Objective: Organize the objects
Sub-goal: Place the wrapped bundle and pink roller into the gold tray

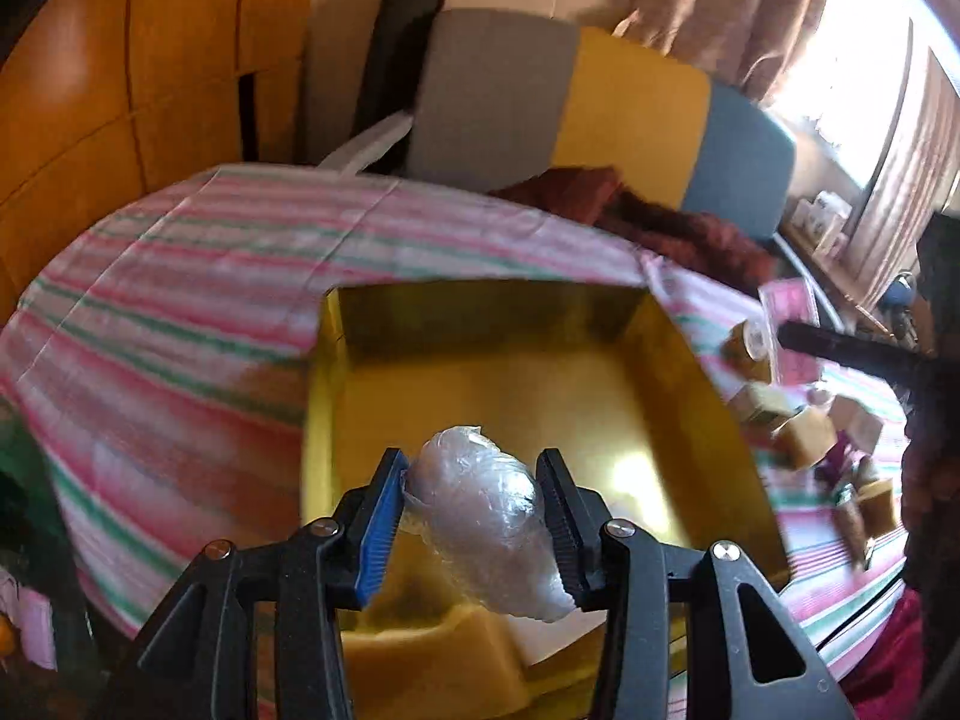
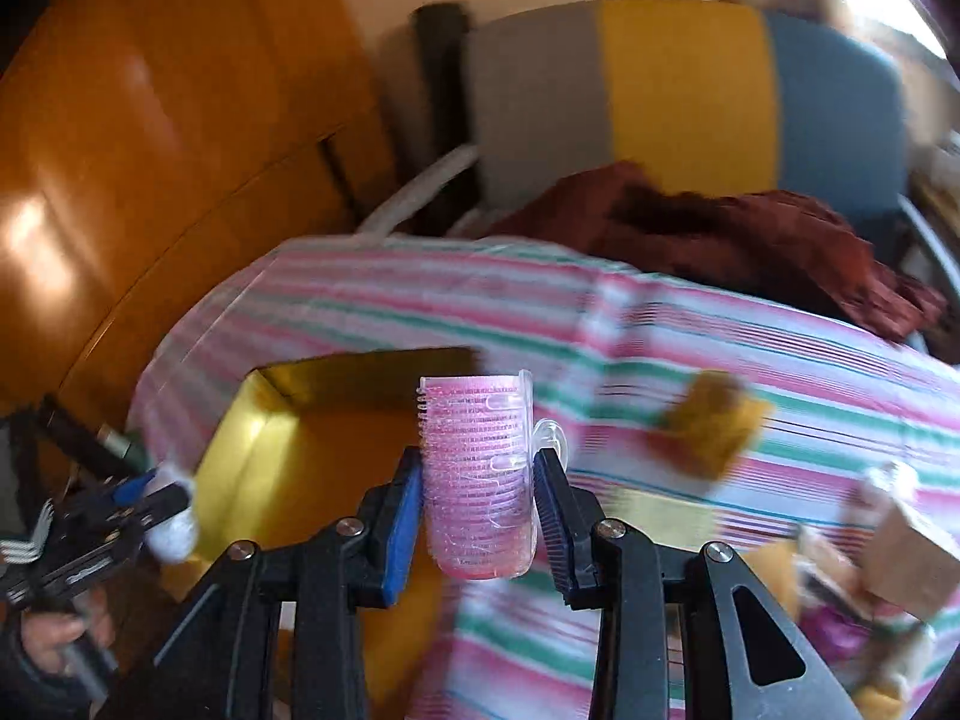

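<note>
- Left gripper [image 1: 474, 516] pinches a clear plastic-wrapped bundle [image 1: 486, 516] above the open yellow box [image 1: 690, 360].
- Right gripper [image 2: 474, 498] pinches an upright pink hair roller [image 2: 477, 474] above the striped tablecloth [image 2: 720, 330].
- Beyond it stands a grey, yellow and blue chair [image 2: 678, 96].

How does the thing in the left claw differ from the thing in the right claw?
The left claw holds a crumpled clear plastic bundle; the right claw holds a pink hair roller.
The bundle is lumpy and shapeless; the roller is a neat ridged cylinder.
The bundle hangs over the open yellow box; the roller stands upright, mostly over the striped cloth.
Both are pinched between the claw's pads.
</note>
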